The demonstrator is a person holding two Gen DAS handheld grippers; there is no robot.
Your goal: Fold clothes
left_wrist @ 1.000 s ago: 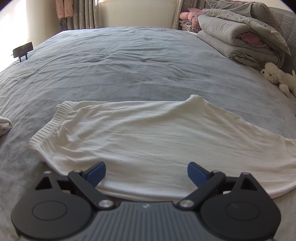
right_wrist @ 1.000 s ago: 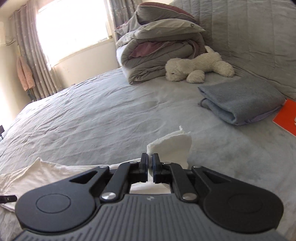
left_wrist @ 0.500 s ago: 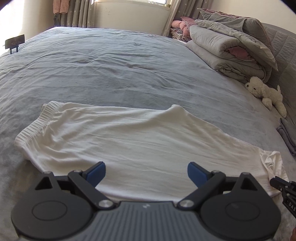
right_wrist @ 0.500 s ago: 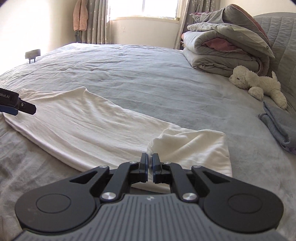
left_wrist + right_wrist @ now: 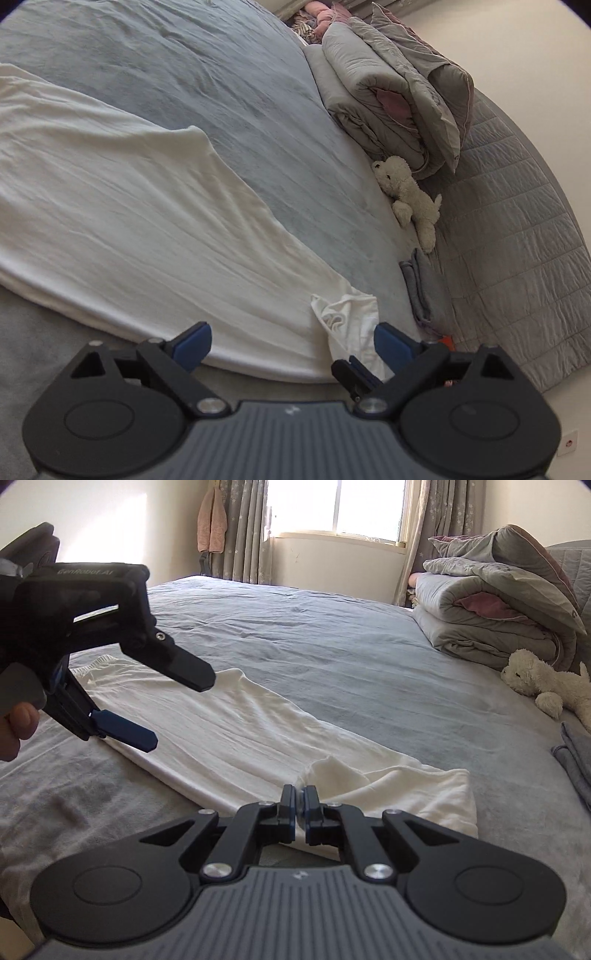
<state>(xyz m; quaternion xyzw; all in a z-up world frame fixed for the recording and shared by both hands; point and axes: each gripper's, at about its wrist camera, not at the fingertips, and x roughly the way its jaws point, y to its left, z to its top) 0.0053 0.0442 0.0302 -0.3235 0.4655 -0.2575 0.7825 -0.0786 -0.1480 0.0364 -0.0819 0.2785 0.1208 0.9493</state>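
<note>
1. White trousers lie flat on the bed.
2. Right tool pinches their cuff; left tool gapes, empty.
3. Soft, light, floppy: grip hems.

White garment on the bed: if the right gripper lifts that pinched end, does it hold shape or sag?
The white garment will probably sag: it is thin and wrinkled, bunched at the right gripper. Likely light, since one small pinch gathers it. It may drag on the plush grey bedspread rather than slide.
</note>
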